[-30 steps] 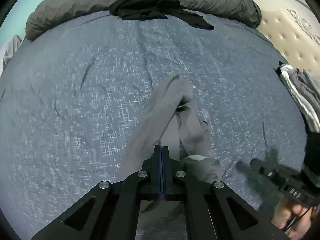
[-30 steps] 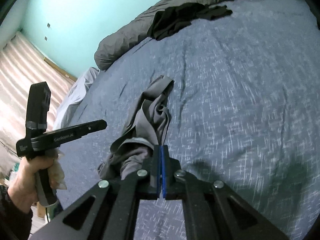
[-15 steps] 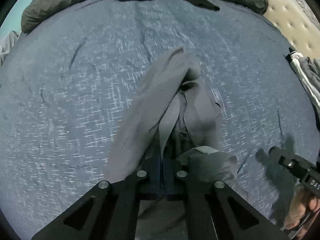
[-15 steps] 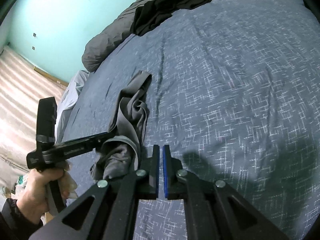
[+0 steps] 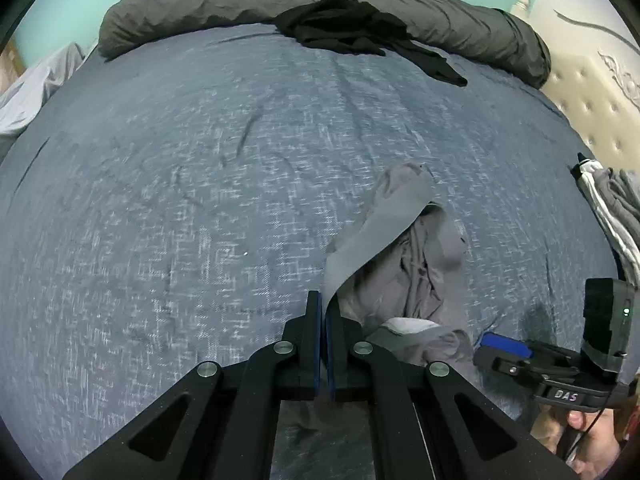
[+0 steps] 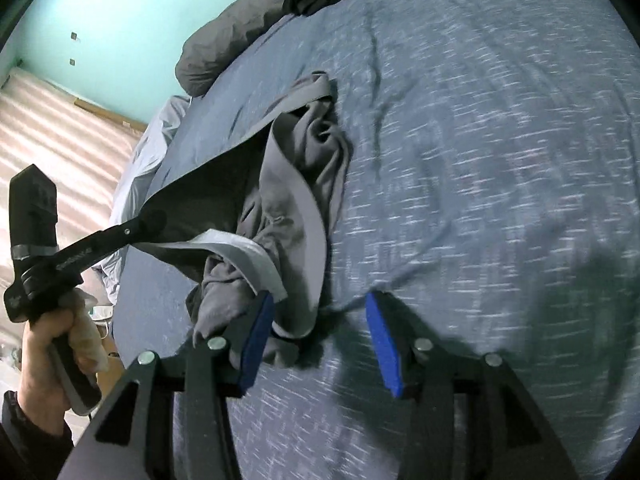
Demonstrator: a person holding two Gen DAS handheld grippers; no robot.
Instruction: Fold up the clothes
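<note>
Both fisheye views ride just behind their own gripper's fingers, low over the blue bedspread (image 5: 168,208), angled down. The left wrist view faces the rolled duvet (image 5: 240,4) at frame top; the right shares it at upper left, and the grey garment (image 6: 296,184).

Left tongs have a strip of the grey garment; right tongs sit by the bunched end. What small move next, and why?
Probably ease the right tongs forward and close on the bunched hem of the grey garment. Their jaws are opening with only a fold of cloth near the left pad, nothing pinched. The left tongs are shut on a strip, so a second grip would let you spread it flat on the bed.
</note>
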